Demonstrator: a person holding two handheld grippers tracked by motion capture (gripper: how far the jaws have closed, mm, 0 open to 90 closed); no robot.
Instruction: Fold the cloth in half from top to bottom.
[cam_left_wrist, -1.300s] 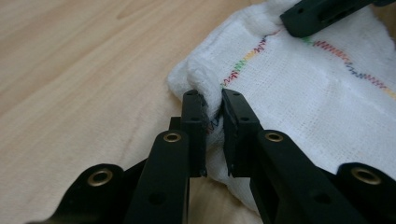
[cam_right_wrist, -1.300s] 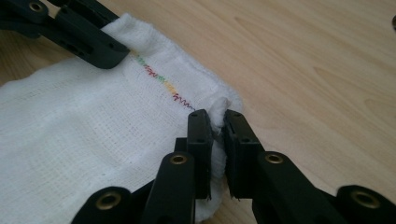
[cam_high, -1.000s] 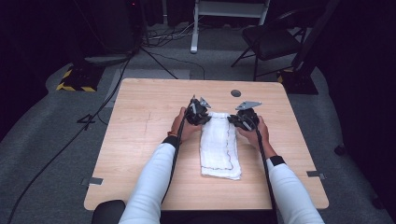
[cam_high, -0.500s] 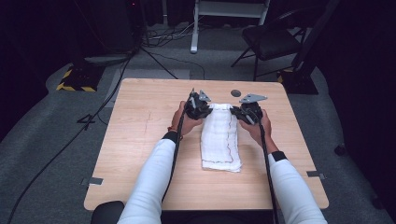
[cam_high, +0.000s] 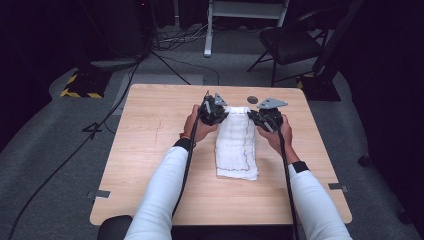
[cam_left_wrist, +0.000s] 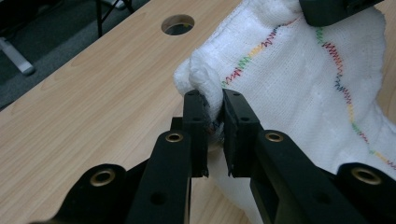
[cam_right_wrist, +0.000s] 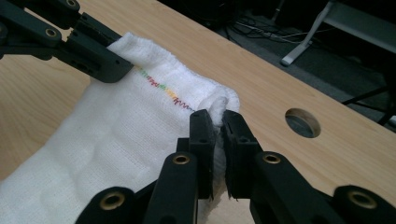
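A white towel (cam_high: 235, 145) with a rainbow-stitched hem lies lengthwise on the wooden table (cam_high: 150, 150), its far end lifted. My left gripper (cam_high: 216, 111) is shut on the towel's far left corner (cam_left_wrist: 205, 79). My right gripper (cam_high: 260, 119) is shut on the far right corner (cam_right_wrist: 219, 105). In the left gripper view the cloth (cam_left_wrist: 299, 84) bunches between the black jaws. The right gripper view shows the towel (cam_right_wrist: 116, 135) stretched toward the other gripper (cam_right_wrist: 70, 42).
A round cable hole (cam_high: 252, 99) sits in the table just beyond the towel's far end. A chair (cam_high: 295, 45) and a white stand base (cam_high: 207, 30) lie past the far edge. Cables (cam_high: 100, 125) run on the floor at left.
Both grippers moved the towel's far end away from me and lifted it slightly; the towel has slid toward the far edge. Both stay shut on the corners.
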